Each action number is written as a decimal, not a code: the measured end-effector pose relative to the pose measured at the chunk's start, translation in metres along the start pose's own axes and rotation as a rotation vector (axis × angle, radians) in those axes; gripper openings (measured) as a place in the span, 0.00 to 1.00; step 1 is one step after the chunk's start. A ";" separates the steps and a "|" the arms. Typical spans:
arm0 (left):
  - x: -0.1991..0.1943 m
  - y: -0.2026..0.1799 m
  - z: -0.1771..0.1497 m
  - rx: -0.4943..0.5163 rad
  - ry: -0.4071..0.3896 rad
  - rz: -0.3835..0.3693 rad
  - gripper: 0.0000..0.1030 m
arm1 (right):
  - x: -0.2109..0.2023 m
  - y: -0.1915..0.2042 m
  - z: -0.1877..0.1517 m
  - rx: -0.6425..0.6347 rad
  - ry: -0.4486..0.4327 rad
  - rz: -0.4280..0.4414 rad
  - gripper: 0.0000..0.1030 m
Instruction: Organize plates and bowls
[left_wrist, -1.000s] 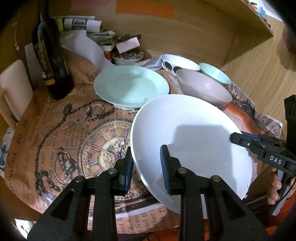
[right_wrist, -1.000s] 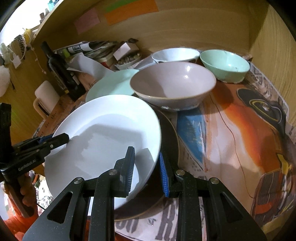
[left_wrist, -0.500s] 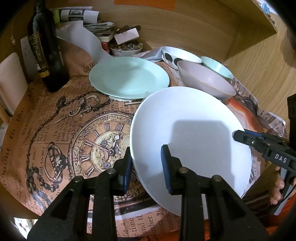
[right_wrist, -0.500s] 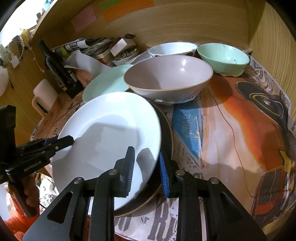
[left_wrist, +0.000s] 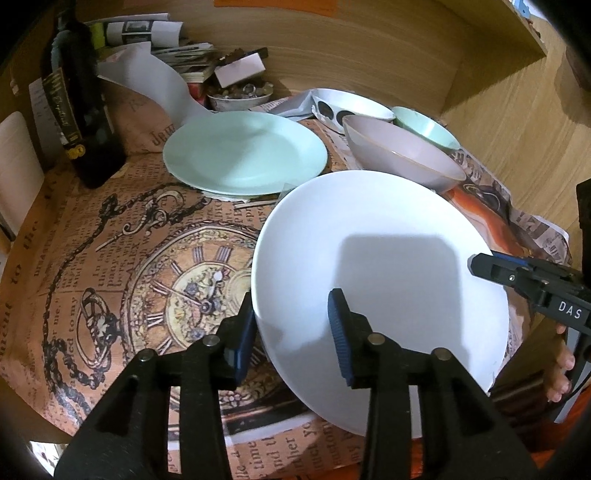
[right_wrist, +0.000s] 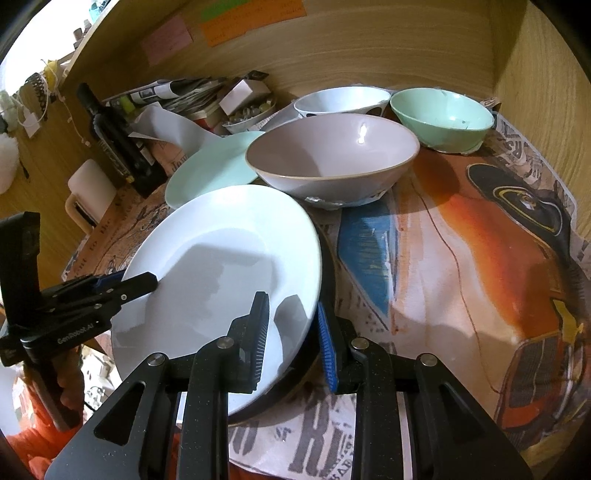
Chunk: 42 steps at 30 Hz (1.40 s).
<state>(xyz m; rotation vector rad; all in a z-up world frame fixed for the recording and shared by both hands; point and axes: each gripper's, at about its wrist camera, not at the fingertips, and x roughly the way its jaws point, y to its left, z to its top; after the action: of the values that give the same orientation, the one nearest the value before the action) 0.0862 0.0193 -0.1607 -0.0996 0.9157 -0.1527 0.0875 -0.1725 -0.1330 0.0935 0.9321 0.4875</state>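
A large white plate (left_wrist: 380, 266) is held tilted over the table near its front edge; it also shows in the right wrist view (right_wrist: 221, 266). My left gripper (left_wrist: 291, 328) grips its left rim. My right gripper (right_wrist: 291, 332) grips its right rim, and a dark plate (right_wrist: 325, 295) lies under it. A mint plate (left_wrist: 243, 151) lies behind on the left. A mauve bowl (right_wrist: 332, 158), a white bowl (right_wrist: 341, 99) and a mint bowl (right_wrist: 441, 112) stand at the back right.
A dark bottle (left_wrist: 79, 107) stands at the back left. Papers, a small box and a dish of small items (left_wrist: 238, 98) clutter the back. Wooden walls close the back and right. Printed newspaper (left_wrist: 110, 258) covers the table.
Both grippers have lifted the white plate slightly and carried it a little toward the back of the table; the grip is unchanged.
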 end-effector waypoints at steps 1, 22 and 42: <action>0.001 0.000 0.000 0.002 0.000 -0.001 0.39 | 0.000 0.000 0.000 0.001 -0.001 0.000 0.23; -0.020 0.017 0.013 0.013 -0.079 0.029 0.54 | -0.023 0.010 0.014 -0.019 -0.109 -0.030 0.39; -0.077 0.084 0.077 -0.018 -0.309 0.110 0.68 | -0.019 0.078 0.097 -0.135 -0.245 -0.004 0.42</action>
<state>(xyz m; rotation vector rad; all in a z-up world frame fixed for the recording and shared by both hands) 0.1090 0.1169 -0.0665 -0.0860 0.6127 -0.0250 0.1264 -0.0993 -0.0384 0.0279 0.6580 0.5214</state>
